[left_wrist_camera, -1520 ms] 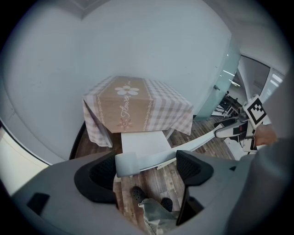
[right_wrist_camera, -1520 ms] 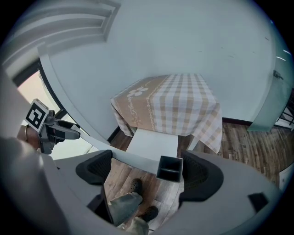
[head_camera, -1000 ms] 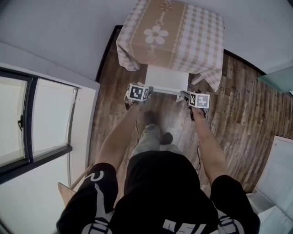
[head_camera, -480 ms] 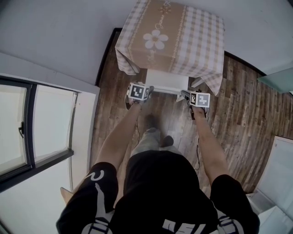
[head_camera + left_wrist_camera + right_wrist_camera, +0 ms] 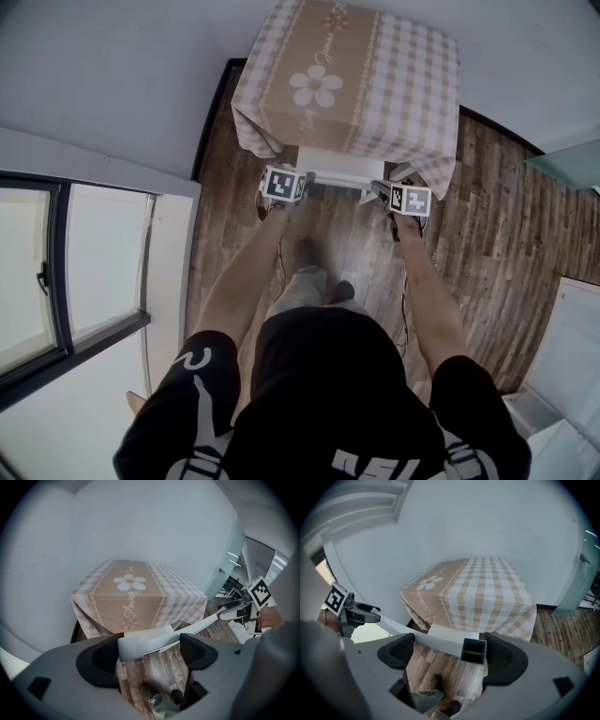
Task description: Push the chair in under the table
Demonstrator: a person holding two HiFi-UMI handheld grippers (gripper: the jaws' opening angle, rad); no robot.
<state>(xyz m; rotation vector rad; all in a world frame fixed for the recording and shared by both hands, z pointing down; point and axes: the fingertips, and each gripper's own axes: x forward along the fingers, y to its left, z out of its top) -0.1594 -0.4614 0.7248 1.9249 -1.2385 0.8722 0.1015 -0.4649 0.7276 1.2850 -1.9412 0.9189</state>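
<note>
A white chair stands at the near side of a table draped in a beige checked cloth with a daisy; only the chair's rear strip shows past the cloth. My left gripper is at the left end of the chair's top rail, and my right gripper is at the right end. Both are open, and the rail lies between the jaws of each. In the left gripper view the rail runs across to the right gripper; the right gripper view shows the left gripper.
The table backs onto a pale wall. A window lies at the left and a white cabinet at the right. The person's legs and dark shoes stand on the wooden floor behind the chair.
Chair and both grippers have moved forward toward the table; less of the white seat shows beyond the cloth's edge than a second ago.
</note>
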